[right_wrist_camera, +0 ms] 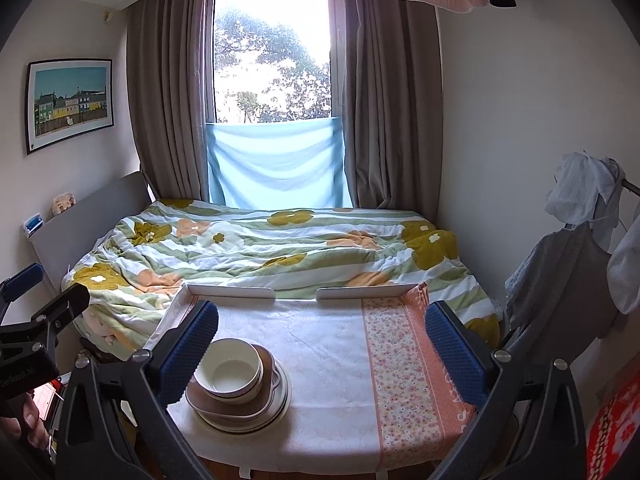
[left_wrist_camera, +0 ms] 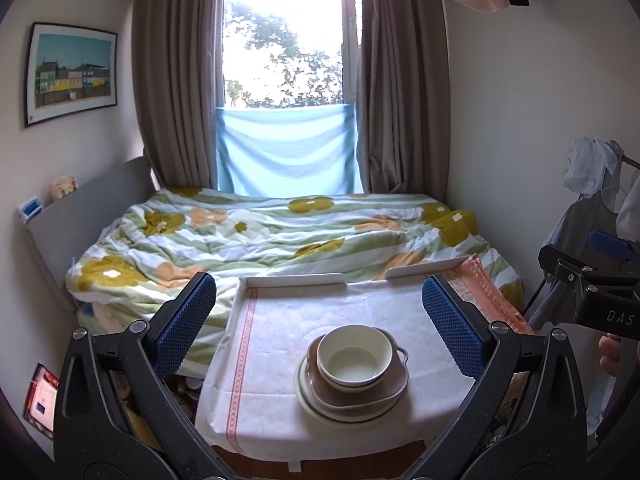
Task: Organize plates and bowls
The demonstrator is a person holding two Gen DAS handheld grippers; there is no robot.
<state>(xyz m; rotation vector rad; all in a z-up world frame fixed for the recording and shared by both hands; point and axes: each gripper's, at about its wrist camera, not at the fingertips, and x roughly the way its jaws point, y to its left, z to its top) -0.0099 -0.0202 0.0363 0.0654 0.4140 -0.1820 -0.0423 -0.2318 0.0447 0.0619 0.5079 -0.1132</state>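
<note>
Both claws sit closest: the left gripper and the right gripper are wide open and hold nothing. Behind them is the big bed, then the table. On it, near the front edge, the plates are piled with the bowl on top. Nothing is in the way. It looks like stacking is done, or else the bowl gets lifted next.

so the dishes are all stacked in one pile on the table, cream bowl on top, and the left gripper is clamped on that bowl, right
Not quite. The dishes do sit in one pile on the table, with the cream bowl on top, but the left gripper is not clamped on it. The left wrist view shows its jaws spread wide, well apart from the pile and holding nothing. The right gripper is open too.
</note>
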